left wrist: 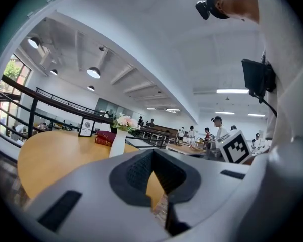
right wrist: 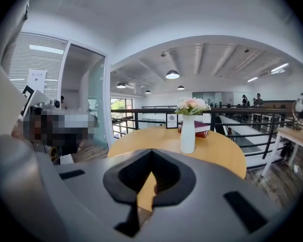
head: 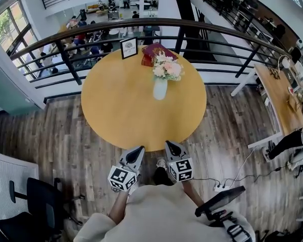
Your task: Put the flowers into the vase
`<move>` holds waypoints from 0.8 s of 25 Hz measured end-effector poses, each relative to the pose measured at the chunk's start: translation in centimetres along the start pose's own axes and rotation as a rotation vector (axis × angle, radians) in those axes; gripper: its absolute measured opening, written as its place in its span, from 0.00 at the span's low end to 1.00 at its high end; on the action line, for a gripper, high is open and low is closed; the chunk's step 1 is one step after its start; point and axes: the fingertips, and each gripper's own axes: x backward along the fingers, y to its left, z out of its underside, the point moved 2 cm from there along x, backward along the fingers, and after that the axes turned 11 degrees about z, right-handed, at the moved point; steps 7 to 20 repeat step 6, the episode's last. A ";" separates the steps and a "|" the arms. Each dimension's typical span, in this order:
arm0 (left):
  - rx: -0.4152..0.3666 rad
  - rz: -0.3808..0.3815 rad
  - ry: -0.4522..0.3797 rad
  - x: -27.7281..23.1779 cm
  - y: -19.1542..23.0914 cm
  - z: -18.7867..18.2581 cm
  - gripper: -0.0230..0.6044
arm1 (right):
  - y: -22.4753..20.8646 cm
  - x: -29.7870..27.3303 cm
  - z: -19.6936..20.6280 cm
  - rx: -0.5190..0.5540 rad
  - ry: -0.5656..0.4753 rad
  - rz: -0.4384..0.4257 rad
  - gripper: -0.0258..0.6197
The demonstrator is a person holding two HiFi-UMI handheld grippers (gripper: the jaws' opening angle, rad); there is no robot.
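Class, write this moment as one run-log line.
flowers: in vase | left gripper: shut, empty | right gripper: shut, empty | both: near table edge

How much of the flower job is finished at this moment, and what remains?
Done: the flowers stand in the white vase on the round table. In hand: nothing; the left claw and right claw are both shut and empty. Left: nothing that I can see.

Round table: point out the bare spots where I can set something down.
Bare: the near half of the table, from the vase to the near rim, and both sides of the vase. Crowded: the far edge, with the framed sign, red books and flowers.
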 end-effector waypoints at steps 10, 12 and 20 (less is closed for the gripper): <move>0.021 0.006 -0.008 3.0 -1.7 1.2 0.05 | 2.4 2.8 1.3 0.013 0.010 0.003 0.05; 0.021 0.006 -0.008 3.0 -1.7 1.2 0.05 | 2.4 2.8 1.3 0.013 0.010 0.003 0.05; 0.021 0.006 -0.008 3.0 -1.7 1.2 0.05 | 2.4 2.8 1.3 0.013 0.010 0.003 0.05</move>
